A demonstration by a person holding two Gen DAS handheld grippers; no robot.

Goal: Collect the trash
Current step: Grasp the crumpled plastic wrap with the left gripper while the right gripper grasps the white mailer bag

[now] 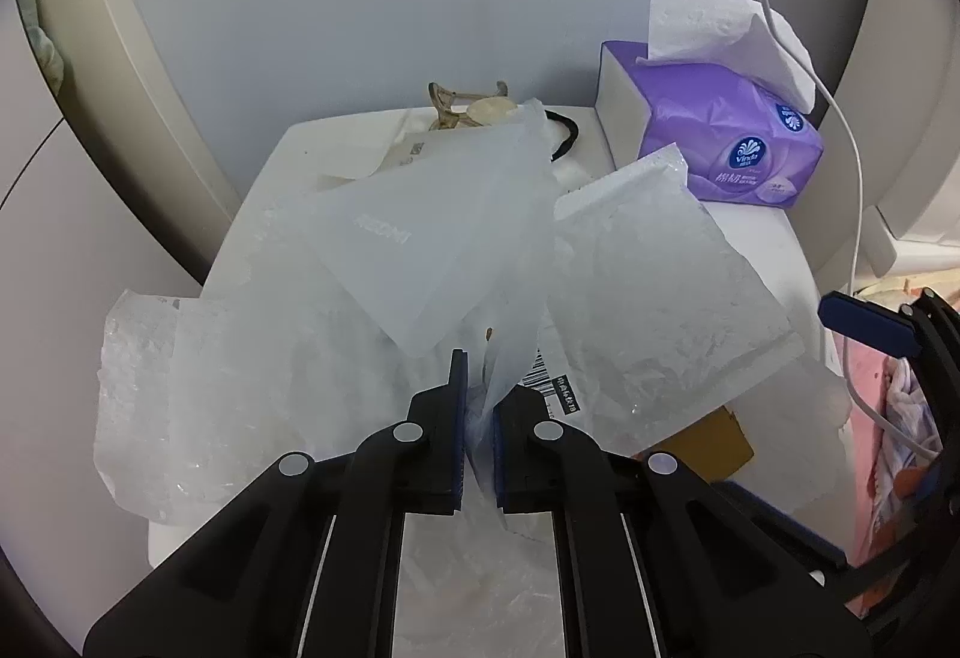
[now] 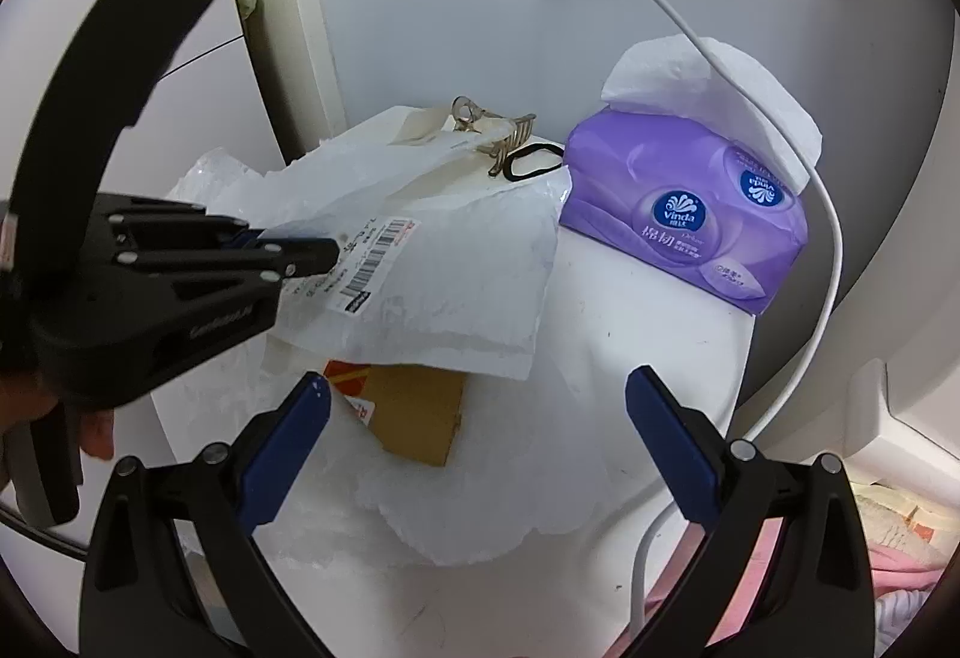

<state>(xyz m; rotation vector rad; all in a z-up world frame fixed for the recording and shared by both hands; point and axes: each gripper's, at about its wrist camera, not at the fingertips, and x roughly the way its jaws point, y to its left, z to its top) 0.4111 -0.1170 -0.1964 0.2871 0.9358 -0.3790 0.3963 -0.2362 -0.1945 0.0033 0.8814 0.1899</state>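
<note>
Several white and clear plastic packaging bags lie heaped on a small white table (image 1: 276, 159). My left gripper (image 1: 482, 388) is shut on a thin translucent plastic bag (image 1: 519, 250), the film pinched between its blue pads. The right wrist view shows the left gripper (image 2: 333, 253) at the edge of the white bag (image 2: 456, 274) that bears a barcode label (image 2: 375, 262). Bubble-wrap bags (image 1: 660, 298) spread to either side. My right gripper (image 2: 480, 394) stands open above the pile's near edge, nothing between its fingers; one finger (image 1: 864, 328) shows in the left wrist view.
A purple tissue pack (image 2: 684, 214) stands at the back right by the wall. A white cable (image 2: 831, 238) hangs across it. A hair claw (image 2: 492, 132) and a black hair tie (image 2: 534, 159) lie at the back. Brown card (image 2: 414, 412) lies under the bags.
</note>
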